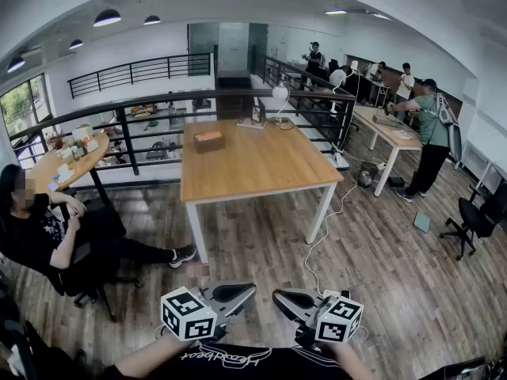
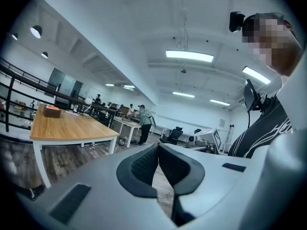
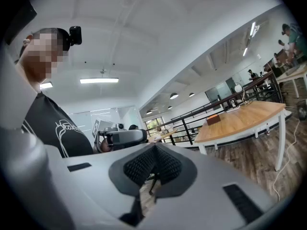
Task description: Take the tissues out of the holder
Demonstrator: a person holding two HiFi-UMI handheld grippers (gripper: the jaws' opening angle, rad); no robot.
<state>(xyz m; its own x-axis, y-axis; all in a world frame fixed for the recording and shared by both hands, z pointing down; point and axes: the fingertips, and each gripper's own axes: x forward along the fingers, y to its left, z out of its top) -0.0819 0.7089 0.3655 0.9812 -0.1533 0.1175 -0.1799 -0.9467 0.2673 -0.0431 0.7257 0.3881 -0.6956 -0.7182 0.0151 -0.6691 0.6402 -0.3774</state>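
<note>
A brown tissue holder point(image 1: 208, 139) sits near the far left edge of a long wooden table point(image 1: 253, 169), well away from me across the floor. Both grippers hang low in front of my body, tips turned toward each other. My left gripper point(image 1: 245, 290) is shut with nothing in it, and so is my right gripper point(image 1: 280, 296). In the left gripper view the pads point(image 2: 144, 164) meet, and the holder point(image 2: 52, 111) is small at the far left. In the right gripper view the right gripper point(image 3: 154, 150) is shut and empty, the holder point(image 3: 214, 119) far off on the table point(image 3: 244, 116).
A person sits on a chair point(image 1: 43, 240) at the left beside a round table point(image 1: 71, 163). A black railing point(image 1: 142, 109) runs behind the wooden table. A white cable point(image 1: 333, 220) trails on the wood floor. People stand at desks point(image 1: 392, 129) on the right, near an office chair point(image 1: 475, 220).
</note>
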